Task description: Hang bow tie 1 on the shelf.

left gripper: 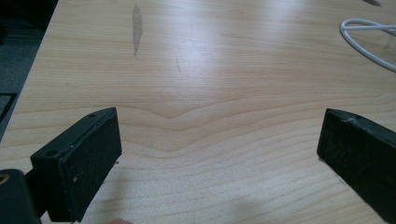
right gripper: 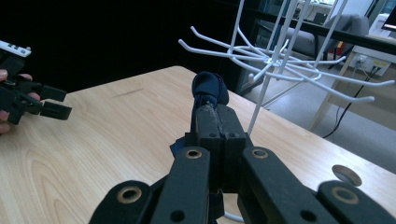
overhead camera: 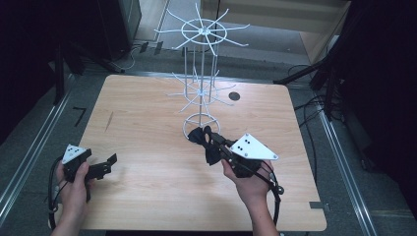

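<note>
Right tongs (right gripper: 217, 116) clamp a dark blue sock (right gripper: 209, 88), judged next for a white rack (overhead camera: 201, 73) hook; left tongs (left gripper: 219, 154) gape idle.

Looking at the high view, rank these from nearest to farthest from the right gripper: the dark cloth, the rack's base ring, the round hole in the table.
1. Dark cloth, clamped in its jaws.
2. Base ring, just beyond the cloth.
3. Round hole, far side of the table.

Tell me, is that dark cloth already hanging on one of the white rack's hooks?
No, the dark cloth is pinched between the shut jaws of the right gripper, in front of the white rack and off its hooks.
</note>
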